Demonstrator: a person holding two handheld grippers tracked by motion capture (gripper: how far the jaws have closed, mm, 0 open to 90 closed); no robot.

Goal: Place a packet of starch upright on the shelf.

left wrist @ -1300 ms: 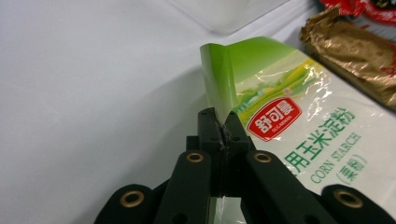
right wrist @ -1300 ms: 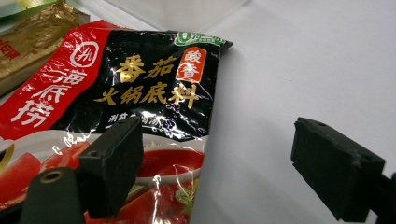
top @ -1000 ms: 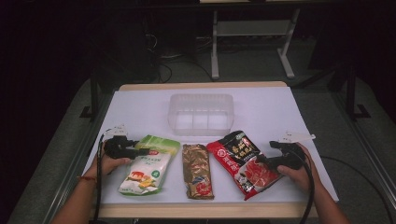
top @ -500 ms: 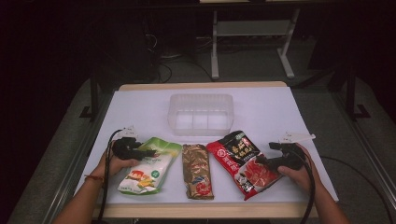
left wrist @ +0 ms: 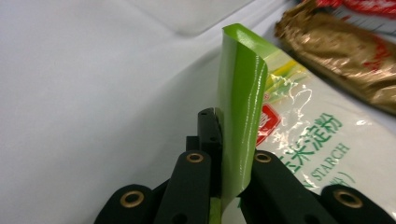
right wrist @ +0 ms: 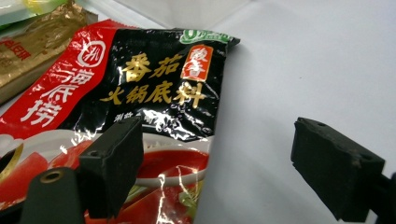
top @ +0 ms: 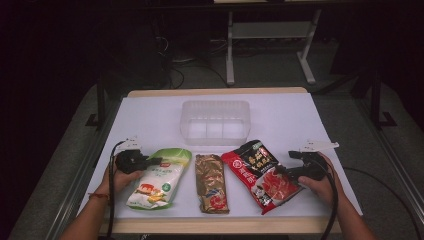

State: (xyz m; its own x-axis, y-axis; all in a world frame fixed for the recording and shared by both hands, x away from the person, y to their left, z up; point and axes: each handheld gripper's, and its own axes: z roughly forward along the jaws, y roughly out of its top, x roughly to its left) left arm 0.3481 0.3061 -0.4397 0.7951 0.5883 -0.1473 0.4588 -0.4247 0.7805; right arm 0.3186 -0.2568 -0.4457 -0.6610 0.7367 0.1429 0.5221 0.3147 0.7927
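On the white table (top: 150, 120), our left gripper (top: 156, 161) has just been closing and now pinches the green edge of the starch bag (left wrist: 243, 107), still lying flat w/ the gold pouch (top: 211, 182) beside it. Our right gripper (right wrist: 215, 163) gapes wide, straddling the red soup-base pack's (right wrist: 154, 79) edge, no grip yet. Clear bin (top: 215, 122) sits empty, so all three left to load, we reckon.

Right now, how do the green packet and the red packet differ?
The green packet is white below its green top; the red packet is red and black. The left hand-held gripper pinches the green packet's edge; the right hand-held gripper stands open over the red packet's edge. Both lie flat.
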